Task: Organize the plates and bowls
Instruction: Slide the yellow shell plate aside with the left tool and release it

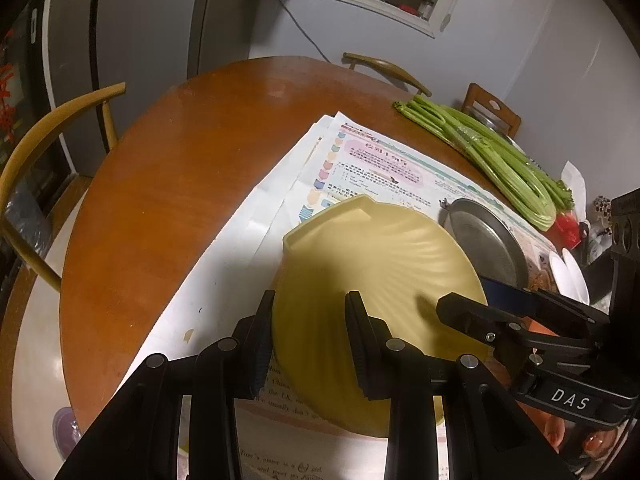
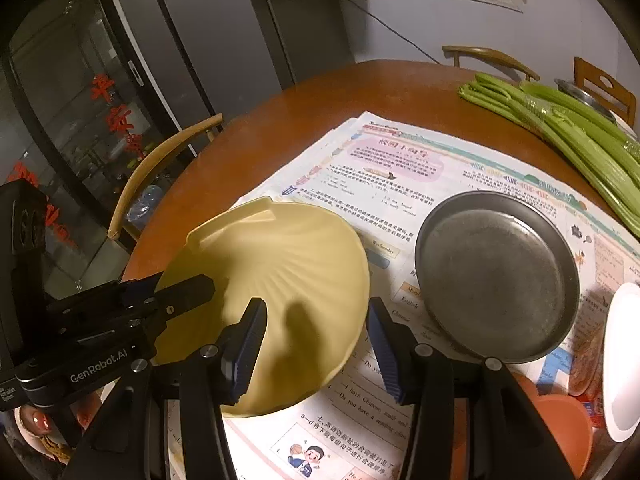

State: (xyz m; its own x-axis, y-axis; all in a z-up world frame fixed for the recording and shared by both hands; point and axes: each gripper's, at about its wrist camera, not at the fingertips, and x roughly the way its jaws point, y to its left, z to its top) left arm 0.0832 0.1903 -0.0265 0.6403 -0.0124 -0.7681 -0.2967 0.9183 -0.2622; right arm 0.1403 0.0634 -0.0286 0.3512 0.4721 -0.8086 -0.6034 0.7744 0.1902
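On the round wooden worktop (image 1: 180,160), spread with printed papers (image 2: 400,168), I see a long bundle of celery (image 2: 580,140) lying far out at 1 o'clock. Closer in, dead centre below my two cameras, is the yellow dish (image 2: 280,248), wide, scalloped and shallow-walled. It sits tilted, with its near edge apparently raised off the papers.

I judge it to be moulded plastic: light, stiff and not likely to shatter, but smooth enough to slide in the pads. Its broad span will make it lever against any single grip. The rim is the only sensible place to take it, with one pad inside the wall and one outside, and two holds set well apart will stop it swinging.

Just beside it at 3 o'clock lies a grey metal plate (image 2: 496,276), flat on the papers and apart from the dish. That one should be heavier and rigid, and noisy if knocked. A white plate (image 2: 624,360) and an orange bowl (image 2: 560,420) peek in at 4 o'clock.

My left gripper (image 1: 310,298) is nearly closed, clamping the dish wall at its 9 o'clock rim as the right camera shows it. My right gripper (image 2: 316,306) straddles the rim at about 5 o'clock. One blue pad sits inside and one outside, and it appears to be pinching too, though I cannot see the contact cleanly.
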